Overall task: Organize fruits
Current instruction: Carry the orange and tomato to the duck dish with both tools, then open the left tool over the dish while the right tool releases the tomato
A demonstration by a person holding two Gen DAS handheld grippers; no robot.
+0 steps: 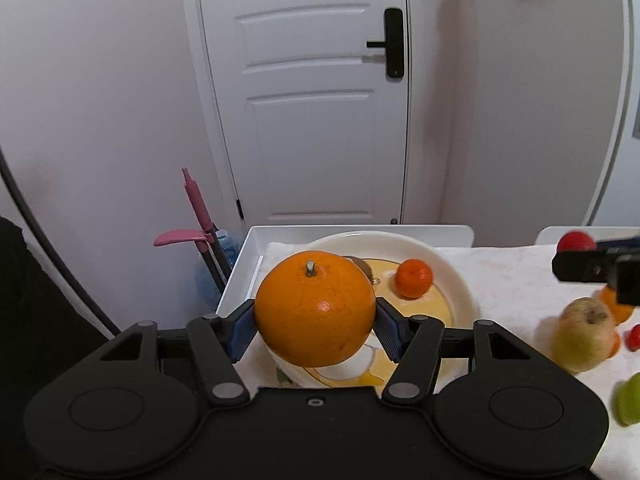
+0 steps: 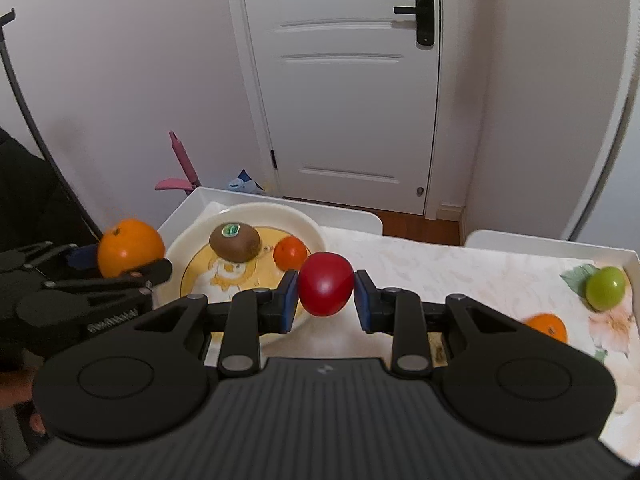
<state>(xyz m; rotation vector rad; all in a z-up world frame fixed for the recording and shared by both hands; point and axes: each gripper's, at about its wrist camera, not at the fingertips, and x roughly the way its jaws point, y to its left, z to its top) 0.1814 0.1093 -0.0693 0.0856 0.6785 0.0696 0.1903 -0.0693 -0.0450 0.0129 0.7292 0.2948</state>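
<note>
Progress: roughly midway, judging by what sits where. Plate (image 2: 316, 229) on the table (image 2: 440, 272) already has a kiwi (image 2: 235, 242) with a green sticker and a small mandarin (image 2: 290, 253) in it. Left gripper (image 1: 315, 322) is clamped on a large orange (image 1: 315, 309), pads pressing both sides, fruit held up over the near rim of the plate, stem end up. Right gripper (image 2: 326, 297) is clamped on a red fruit (image 2: 326, 283), smooth skin, could be a plum or small apple, can't tell; it hangs just off the plate's right edge, over the tablecloth. So two fruits in, two in transit, neither released yet. Still loose on the table to the right: a yellowish apple (image 1: 583, 334), a green fruit (image 2: 605, 292), another orange-coloured fruit (image 2: 547, 327), and something small and red (image 1: 633, 338) at the frame edge, too cropped to name. My read: both held fruits go down in the plate next, then at least four more pickups. Plate space looks adequate, but the big orange will take most of the front half.
</note>
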